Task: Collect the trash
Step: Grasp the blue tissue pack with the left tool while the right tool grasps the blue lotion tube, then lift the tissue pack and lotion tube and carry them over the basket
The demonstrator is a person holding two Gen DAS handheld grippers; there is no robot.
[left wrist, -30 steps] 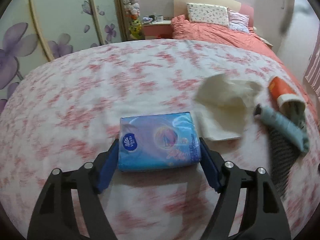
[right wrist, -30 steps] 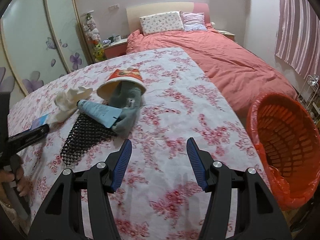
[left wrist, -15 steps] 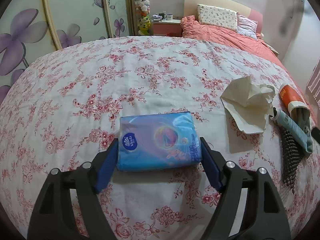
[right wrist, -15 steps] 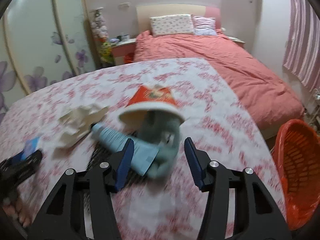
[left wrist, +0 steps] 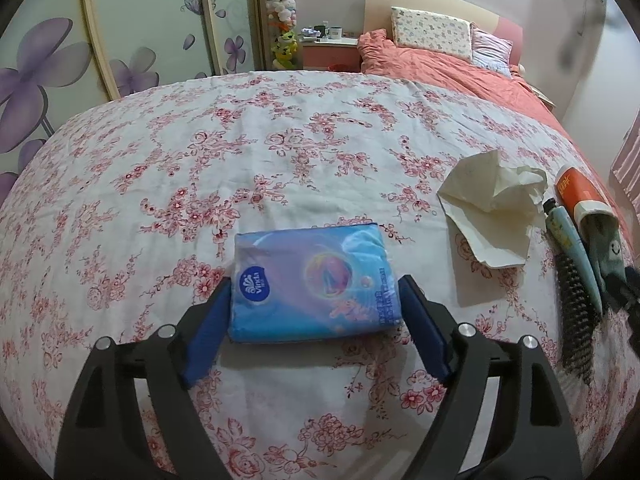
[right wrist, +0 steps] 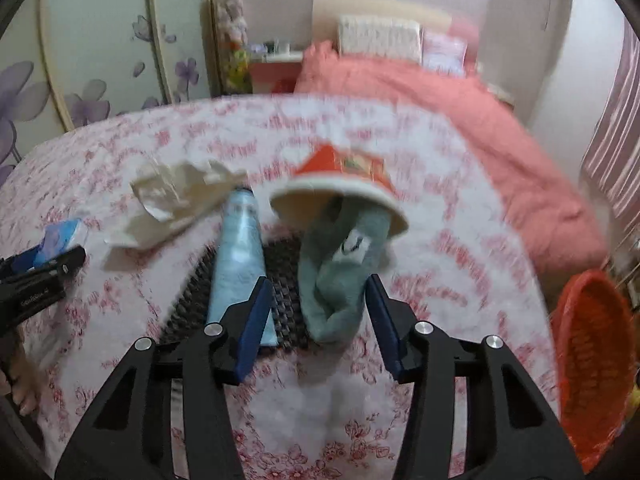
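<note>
Left claw is gripping the blue tissue pack by its sides, pack resting on the floral bed cover. It's soft, so I'm expecting it to bow or slide out if I lift fast, and it doesn't look like trash anyway.

Moving right: crumpled tissue is lying loose beside the pack, then the pale blue tube on the black mesh mat, then the grey sock spilling out of the tipped red paper cup.

Right claw is wide, holding nothing, straddling the sock's near end. Risk: I'm closing on the sock, dragging the cup along or pinching mat and tube too. The frame is blurring, so my aim is uncertain.

Only the right view is showing the orange bin, off the bed's right edge. Only the left view is showing the pack grip clearly.
</note>
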